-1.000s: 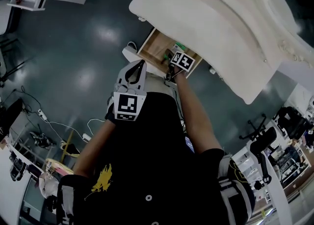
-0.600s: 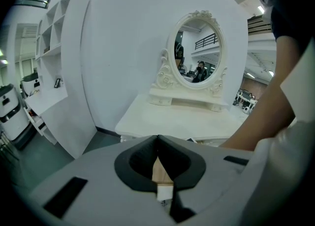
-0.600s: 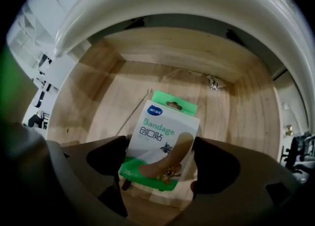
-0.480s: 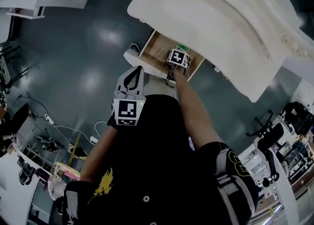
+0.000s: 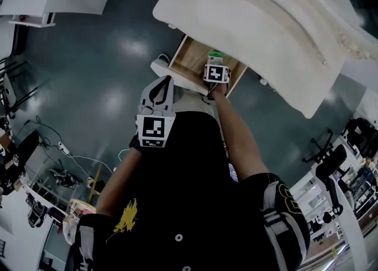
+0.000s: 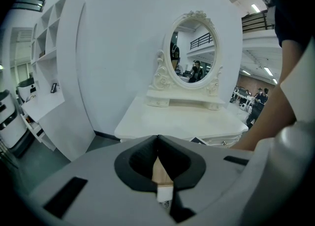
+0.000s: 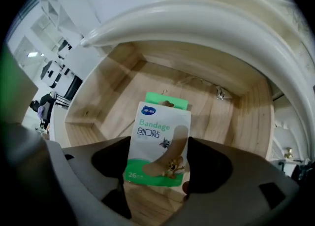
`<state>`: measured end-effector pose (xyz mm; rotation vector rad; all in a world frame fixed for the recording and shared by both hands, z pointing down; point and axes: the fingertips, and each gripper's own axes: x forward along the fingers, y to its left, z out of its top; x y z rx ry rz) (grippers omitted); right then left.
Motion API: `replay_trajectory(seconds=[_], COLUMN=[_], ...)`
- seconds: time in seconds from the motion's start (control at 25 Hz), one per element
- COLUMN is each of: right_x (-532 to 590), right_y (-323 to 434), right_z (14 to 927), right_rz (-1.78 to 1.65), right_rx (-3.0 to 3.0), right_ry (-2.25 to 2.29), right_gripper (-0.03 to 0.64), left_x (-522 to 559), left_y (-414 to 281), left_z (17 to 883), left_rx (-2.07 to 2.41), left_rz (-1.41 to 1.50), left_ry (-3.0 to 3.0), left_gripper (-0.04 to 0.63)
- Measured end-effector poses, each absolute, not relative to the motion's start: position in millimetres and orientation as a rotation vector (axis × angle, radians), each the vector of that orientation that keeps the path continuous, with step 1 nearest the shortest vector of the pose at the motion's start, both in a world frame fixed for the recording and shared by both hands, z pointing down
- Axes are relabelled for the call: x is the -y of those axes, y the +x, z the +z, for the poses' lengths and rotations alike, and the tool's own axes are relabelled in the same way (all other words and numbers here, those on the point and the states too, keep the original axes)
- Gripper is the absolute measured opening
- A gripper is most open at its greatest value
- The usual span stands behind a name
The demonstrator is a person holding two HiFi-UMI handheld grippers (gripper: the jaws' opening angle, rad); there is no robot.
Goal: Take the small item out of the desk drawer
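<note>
The desk drawer [image 5: 188, 58] stands pulled out, with its bare wooden floor [image 7: 110, 97] showing. A small white and green bandage pack [image 7: 158, 144] sits in it; a green corner [image 5: 216, 55] peeks out in the head view. My right gripper [image 7: 157, 166] reaches down into the drawer, marker cube [image 5: 217, 74] on top. Its jaws are closing with the pack between them, the pads right at its two side edges. I cannot see them pressing it. My left gripper [image 5: 167, 82] hangs in front of the drawer, shut and empty [image 6: 157, 139].
The white dressing table [image 5: 254, 22] overhangs the drawer, and its curved front rim [image 7: 197, 20] arches just above my right gripper. An oval mirror [image 6: 193, 55] stands on the table. White shelving [image 6: 47, 57] is at the left. Dark floor [image 5: 88, 75] lies around.
My right gripper has shifted a little deeper over the open drawer. The left gripper has stayed where it was, in front of the drawer.
</note>
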<state>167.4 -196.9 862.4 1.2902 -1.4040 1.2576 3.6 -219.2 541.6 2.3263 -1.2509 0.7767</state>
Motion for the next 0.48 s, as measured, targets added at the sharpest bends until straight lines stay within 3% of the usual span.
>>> replay_trajectory(seconds=[0.48], right_x=[191.6], right_y=[180.6], right_z=[726.0], right_rz=[1.188], right_rx=[1.833], right_ry=[1.523], right_gripper=[0.354], left_x=[216.7], left_y=[8.6], left_z=[506.1], left_rx=[1.275], left_rz=[0.700], left_ry=[2.472], left_gripper=[0.014])
